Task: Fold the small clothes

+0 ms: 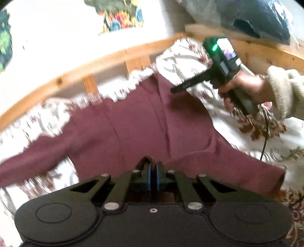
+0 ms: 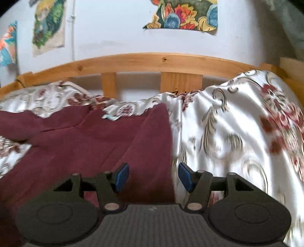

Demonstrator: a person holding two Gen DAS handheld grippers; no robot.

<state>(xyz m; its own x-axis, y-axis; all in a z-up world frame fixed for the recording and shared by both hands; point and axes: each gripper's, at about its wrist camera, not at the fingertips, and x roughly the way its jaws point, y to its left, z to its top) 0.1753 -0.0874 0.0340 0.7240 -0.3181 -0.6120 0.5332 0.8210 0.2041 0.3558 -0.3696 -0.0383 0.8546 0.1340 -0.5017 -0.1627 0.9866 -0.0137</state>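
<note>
left claw [image 1: 153,167] pinched over maroon garment [image 1: 133,121]

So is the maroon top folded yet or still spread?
Mostly spread: the maroon top lies flat on the floral bedspread, one sleeve stretched outward.

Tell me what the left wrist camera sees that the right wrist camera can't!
Only the left wrist view shows the person's hand holding the right hand-held gripper above the garment, its cable, a dark bag up on the wood, and the left hand-held gripper with its jaws shut.

Only the right wrist view shows the right hand-held gripper's blue pads wide apart over the garment's edge, and two more pictures on the wall.

Both show the maroon garment, the flowery sheet, the wooden rail and one bright flower picture.
</note>
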